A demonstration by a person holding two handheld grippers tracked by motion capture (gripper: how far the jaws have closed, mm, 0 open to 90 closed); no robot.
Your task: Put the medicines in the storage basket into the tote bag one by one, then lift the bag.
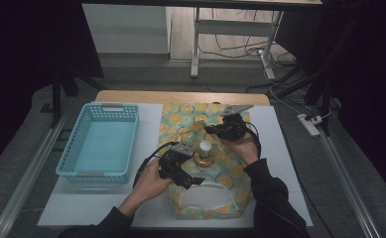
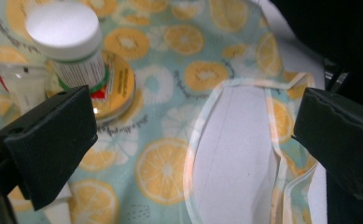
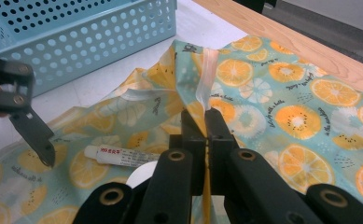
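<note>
Orange-printed cloth bag (image 1: 220, 183) spread flat on white-covered table (image 1: 81, 206), mouth at near edge. Left gripper (image 1: 190, 179) held over bag mouth, jaws wide apart, nothing gripped. Bottle (image 1: 205, 148) standing on round tin (image 1: 204, 159) mid-bag, small tube (image 3: 123, 156) alongside. Right gripper (image 1: 213, 130) beyond, jaws clamped on raised bag edge. Blue basket (image 1: 103, 141) left of bag.

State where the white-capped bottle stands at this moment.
In the high view the white-capped bottle stands on a round lid, mid-table on the citrus-print bag, between both grippers, right of the blue basket.
</note>
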